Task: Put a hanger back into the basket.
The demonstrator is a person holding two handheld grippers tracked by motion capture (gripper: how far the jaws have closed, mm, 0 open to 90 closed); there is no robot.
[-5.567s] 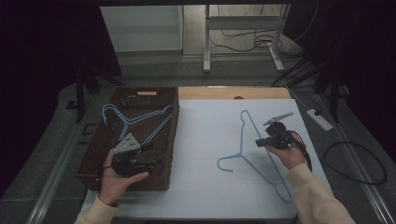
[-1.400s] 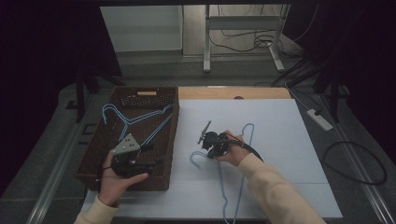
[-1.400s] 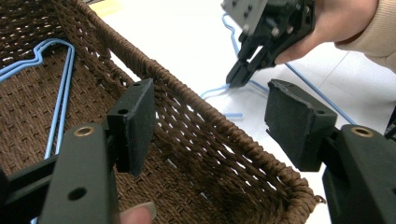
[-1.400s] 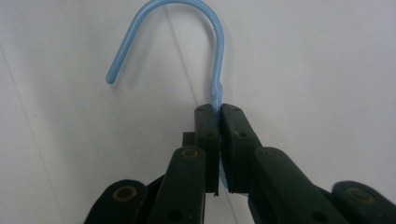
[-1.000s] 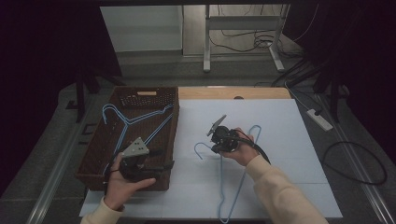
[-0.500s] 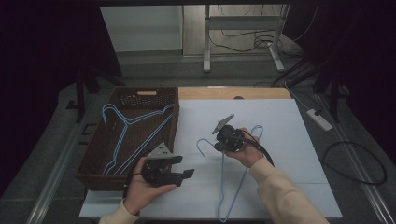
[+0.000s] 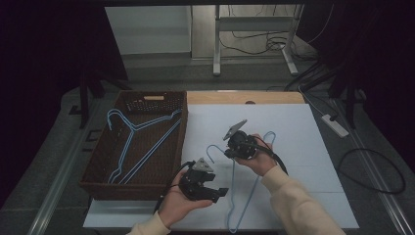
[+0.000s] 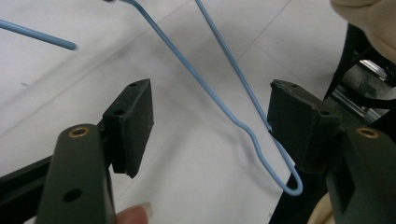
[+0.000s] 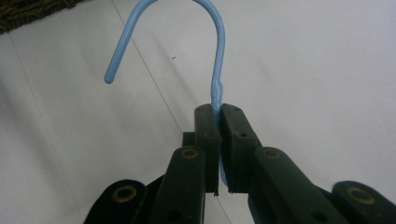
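Hanger pinched, left side closing in

My right gripper (image 9: 219, 109) is pinching the hanger (image 7: 244, 196) at its neck over the open white table (image 7: 303, 127); my left gripper (image 8: 210, 126) is hovering spread around its near-left corner, right of the basket (image 7: 98, 181).

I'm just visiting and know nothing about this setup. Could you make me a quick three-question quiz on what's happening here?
1. True or false: the right gripper is shut on the blue hanger, just below its hook.
2. Are the left gripper's jaws open or shut?
3. Where does the other hanger lie: A) on the white tabletop, B) in the wicker basket, C) on the floor?

Key: 1 true; 2 open, with the hanger's wire between them, unpinched; 3 B.
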